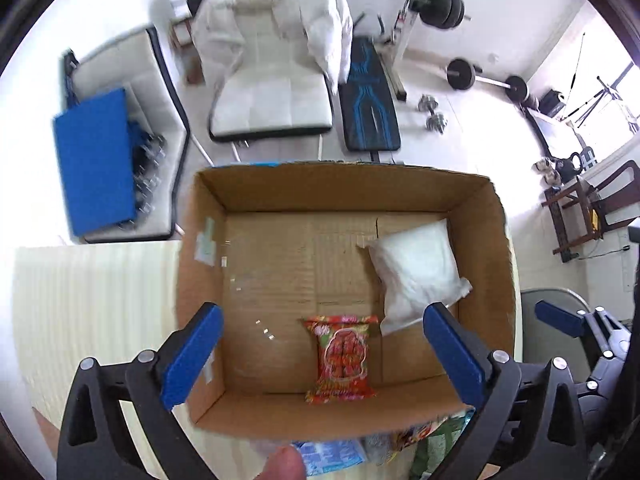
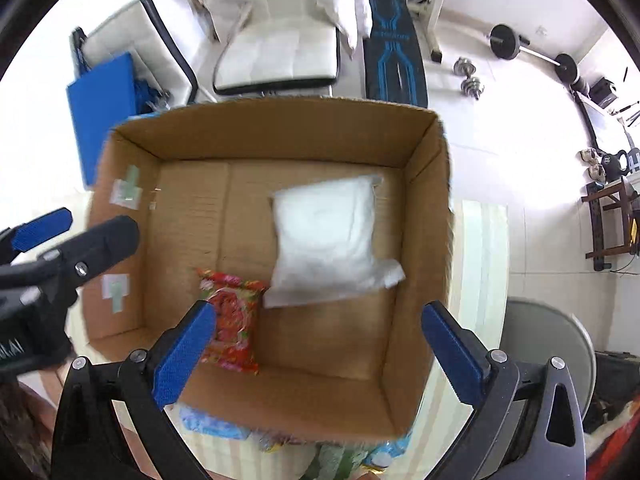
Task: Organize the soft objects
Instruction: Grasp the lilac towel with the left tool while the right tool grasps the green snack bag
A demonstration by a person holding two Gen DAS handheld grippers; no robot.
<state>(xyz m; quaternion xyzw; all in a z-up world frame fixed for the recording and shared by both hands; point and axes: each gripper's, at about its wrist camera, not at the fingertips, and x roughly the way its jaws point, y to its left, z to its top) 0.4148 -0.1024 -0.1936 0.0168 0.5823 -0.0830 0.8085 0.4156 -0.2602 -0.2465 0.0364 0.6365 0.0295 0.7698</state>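
An open cardboard box stands on the pale table. On its floor lie a red snack packet and, to its right, a white soft pouch. My left gripper hangs open above the box with nothing between its blue pads. It also shows at the left edge of the right wrist view as the left gripper. My right gripper is open over the box too, empty. Several more packets, one blue, lie outside the near wall.
The striped table top extends left of the box. Beyond it stand a white padded chair, a blue board, a weight bench and dumbbells. A grey round seat is on the right.
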